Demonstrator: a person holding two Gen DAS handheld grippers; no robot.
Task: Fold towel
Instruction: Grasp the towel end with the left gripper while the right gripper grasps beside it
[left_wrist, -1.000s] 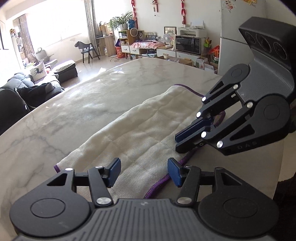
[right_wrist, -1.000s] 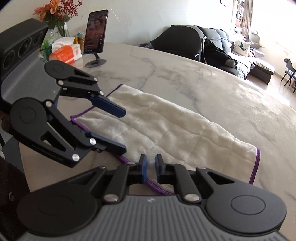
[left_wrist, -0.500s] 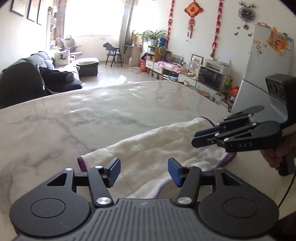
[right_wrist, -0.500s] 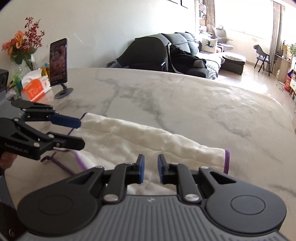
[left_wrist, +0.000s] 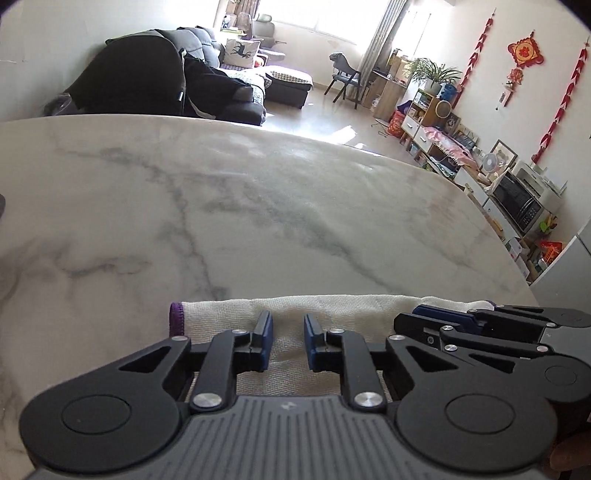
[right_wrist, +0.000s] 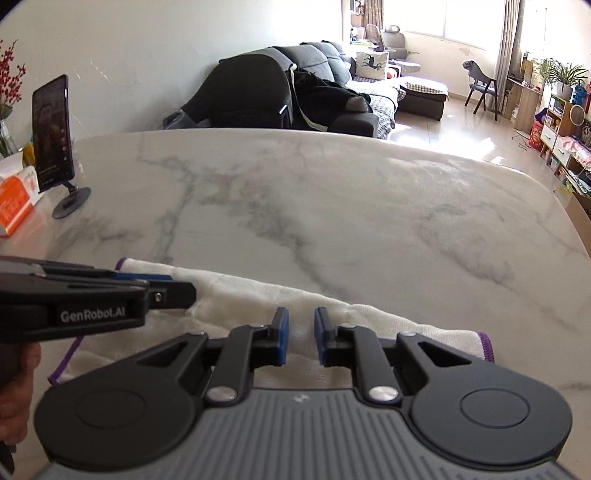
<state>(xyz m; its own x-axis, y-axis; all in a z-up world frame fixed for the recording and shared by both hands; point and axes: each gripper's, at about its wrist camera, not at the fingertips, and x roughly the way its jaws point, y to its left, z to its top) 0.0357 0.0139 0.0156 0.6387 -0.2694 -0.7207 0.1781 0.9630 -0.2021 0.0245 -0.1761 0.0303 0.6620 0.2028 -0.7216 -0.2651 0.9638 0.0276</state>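
Each camera sits just behind its own claw, looking forward and down, very close to the towel (left_wrist: 332, 306). Both views share the bench (right_wrist: 332, 206), the towel and the sofa (right_wrist: 332, 92) far behind.

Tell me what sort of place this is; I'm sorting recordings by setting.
Most likely a home, an open living and dining room. The towel lies on a marble table; behind it stand a dark sofa and a low cabinet with a microwave, and red hanging ornaments decorate the wall.
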